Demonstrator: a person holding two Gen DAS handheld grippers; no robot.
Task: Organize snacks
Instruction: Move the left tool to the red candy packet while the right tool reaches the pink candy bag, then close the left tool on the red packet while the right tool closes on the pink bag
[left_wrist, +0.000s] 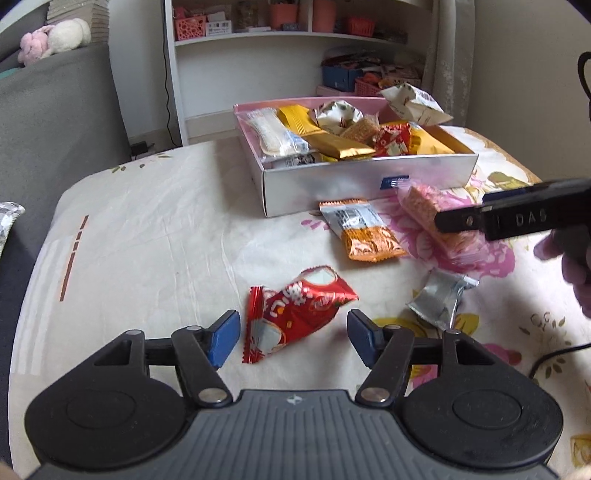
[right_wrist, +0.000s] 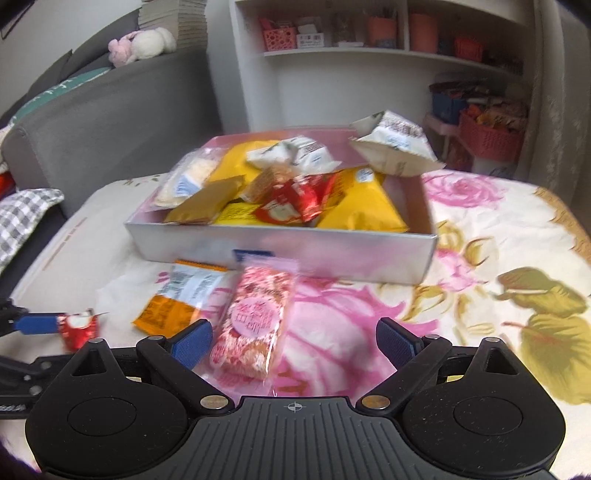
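The left tool (left_wrist: 293, 338) has its pads apart around a red snack packet (left_wrist: 295, 314) on the floral bench (left_wrist: 147, 221). The right tool (right_wrist: 293, 345) is open, a pink packet (right_wrist: 255, 321) between its pads; the snack box (right_wrist: 295, 251) lies beyond.

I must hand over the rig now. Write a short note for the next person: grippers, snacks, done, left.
Left gripper: open, red packet lying between its pads, not gripped.
Right gripper: open over the pink packet, not gripped.
Box: already holds many snacks.
Left on the table: red and pink packets, orange packet, silver packet.
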